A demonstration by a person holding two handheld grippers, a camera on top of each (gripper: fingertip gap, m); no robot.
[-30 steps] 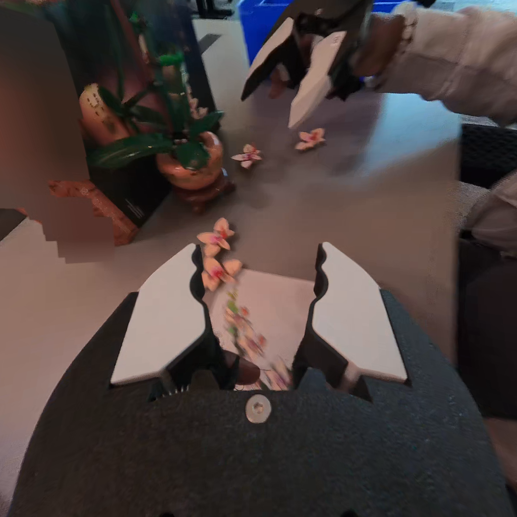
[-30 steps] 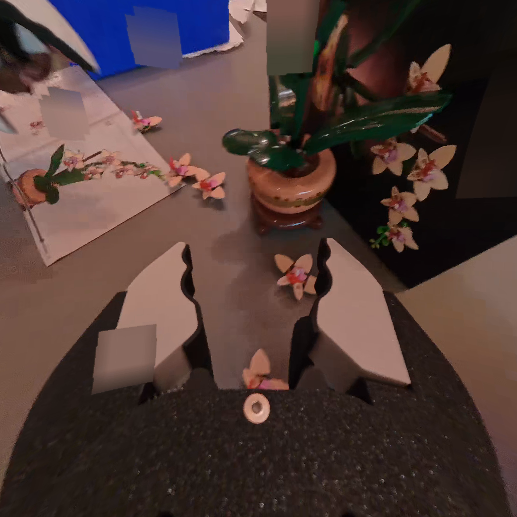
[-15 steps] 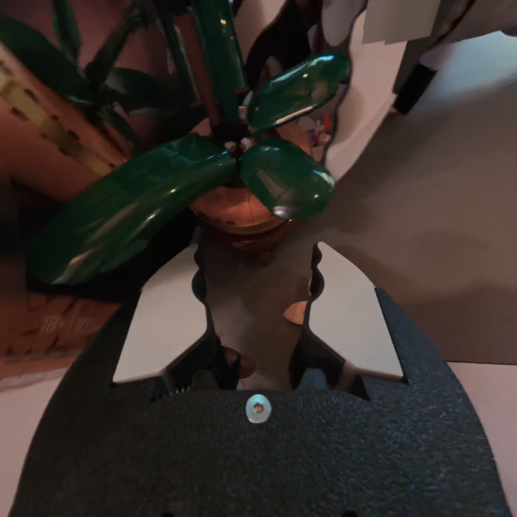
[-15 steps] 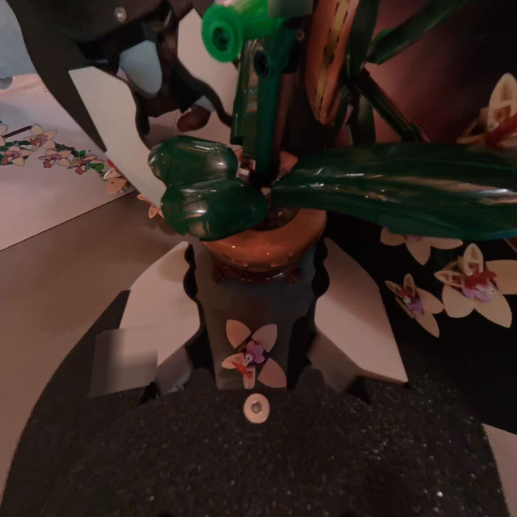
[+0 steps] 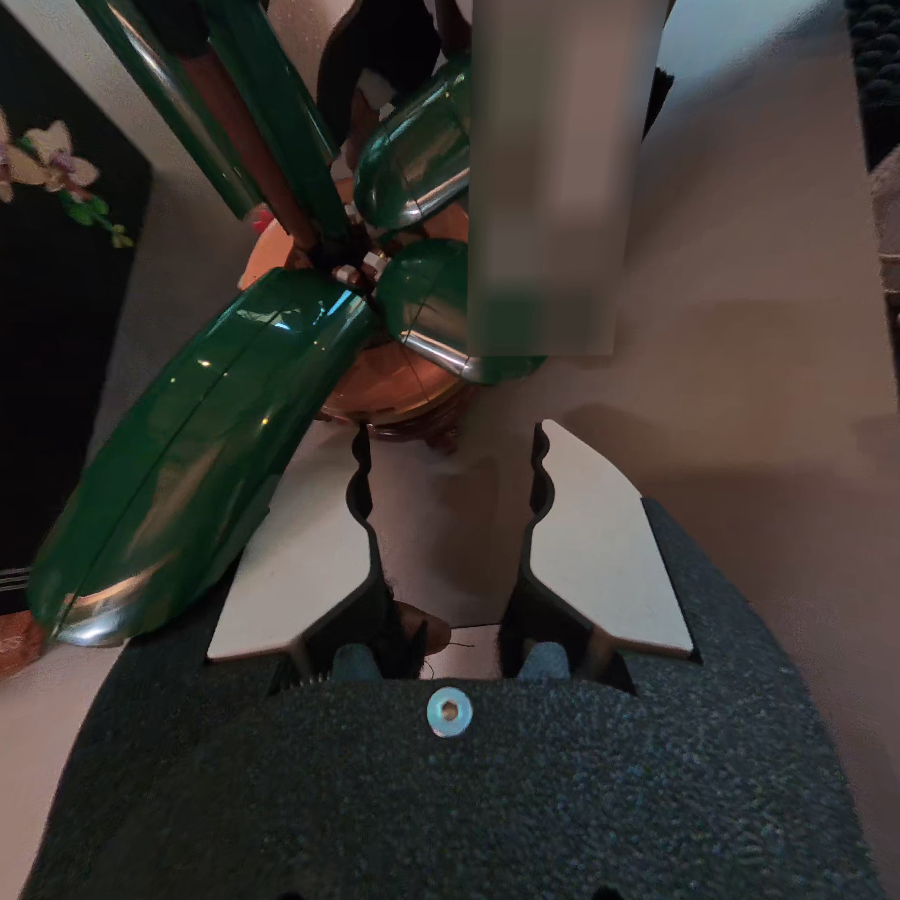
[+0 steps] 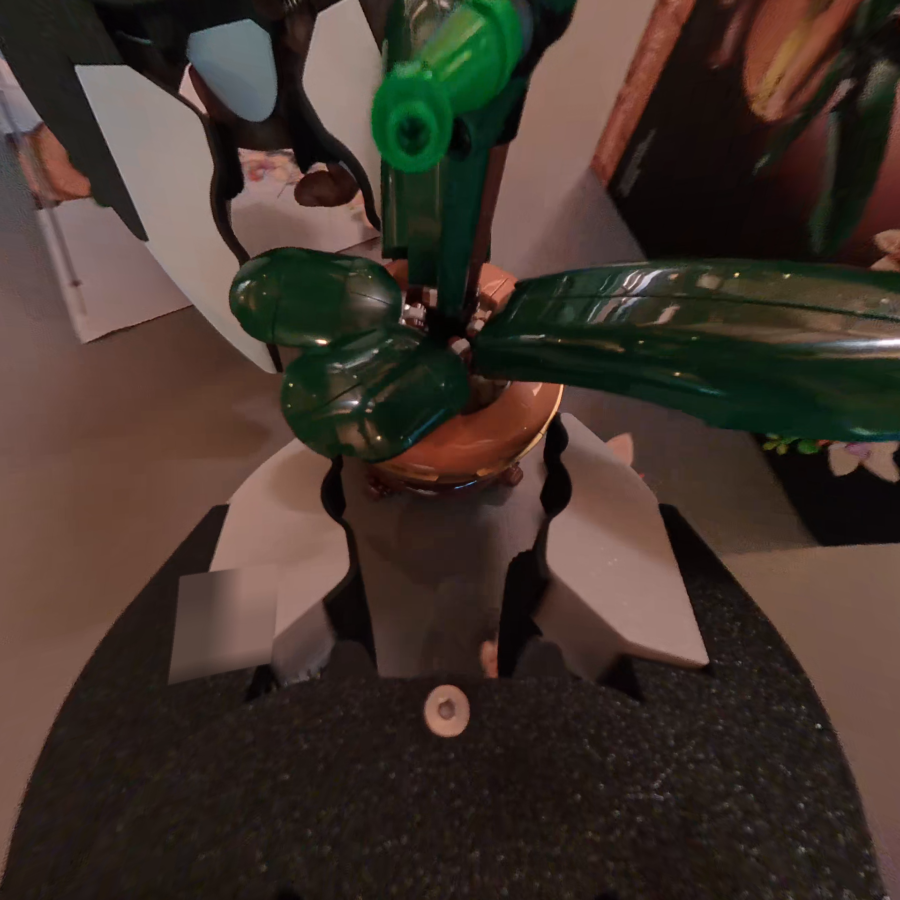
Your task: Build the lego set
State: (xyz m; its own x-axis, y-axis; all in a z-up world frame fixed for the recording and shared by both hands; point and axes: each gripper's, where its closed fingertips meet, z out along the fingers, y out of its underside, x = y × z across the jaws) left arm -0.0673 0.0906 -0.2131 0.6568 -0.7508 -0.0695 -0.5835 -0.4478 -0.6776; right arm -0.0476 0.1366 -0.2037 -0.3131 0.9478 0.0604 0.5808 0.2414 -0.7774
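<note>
The lego orchid's orange-brown pot (image 5: 389,380) on its dark base stands just ahead of my left gripper (image 5: 450,433), which is open and empty. Dark green leaves (image 5: 195,462) and green and brown stems (image 5: 272,146) rise from it. In the right wrist view the pot (image 6: 487,438) sits right at the tips of my right gripper (image 6: 445,453), open, with one jaw on each side of the pot's base. A bright green connector (image 6: 438,97) tops the stem. A long leaf (image 6: 682,341) reaches right. A white finger (image 6: 160,195) of the left gripper shows beyond the pot.
The black set box (image 5: 48,160) with printed orchids stands left of the pot, and at the right in the right wrist view (image 6: 730,146). A white instruction sheet (image 6: 121,272) lies behind. A loose pale flower (image 6: 621,445) peeks out behind my right finger. The grey table (image 5: 730,341) spreads around.
Both grippers have closed in on the pot from opposite sides and stayed open. The loose flower between my right jaws has slid back almost out of sight.
</note>
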